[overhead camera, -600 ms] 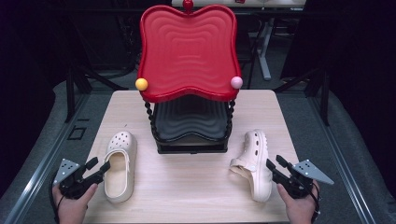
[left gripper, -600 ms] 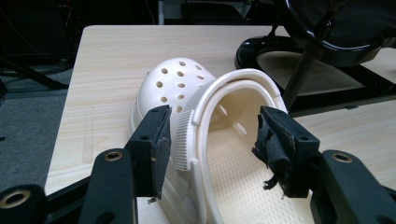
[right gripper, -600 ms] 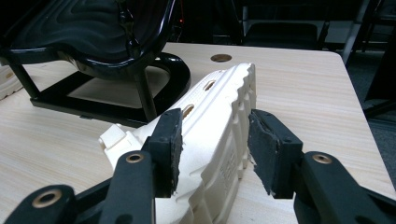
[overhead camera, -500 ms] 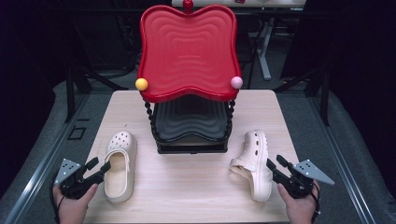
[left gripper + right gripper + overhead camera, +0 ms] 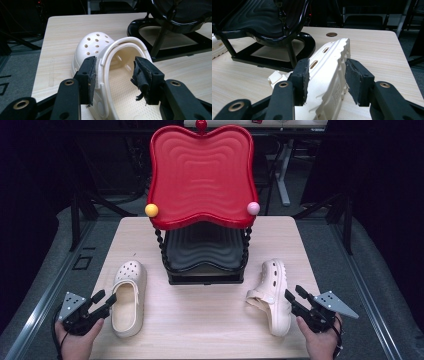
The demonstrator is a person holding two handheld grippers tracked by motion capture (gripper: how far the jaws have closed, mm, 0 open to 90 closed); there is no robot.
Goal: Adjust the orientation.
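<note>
Standing at the middle of the wooden surface point(image 5: 210, 315), beyond both grippers, is a two-level rack with a red wavy tray point(image 5: 200, 175) on top and a black wavy tray point(image 5: 202, 251) under it; I see nothing lying in either tray. An orange ball point(image 5: 151, 210) and a pink ball point(image 5: 253, 208) sit at the front corners of the red tray. The left gripper point(image 5: 102, 304) is held low at the near edge, and its jaws stand wide apart. In the left gripper view one jaw is just outside the rim of the left clog point(image 5: 110, 75) and the other is over its hollow inside, so the side wall is between them, not squeezed. This clog is cream, stands upright, and has round holes over the toe, which points away from the gripper. The right gripper point(image 5: 295, 297) is also wide. The right clog point(image 5: 272, 295) lies on its side directly in front of it, between the jaws in the right gripper view, with its ridged sole edge and oval side holes showing. I cannot tell if the pads touch it.
</note>
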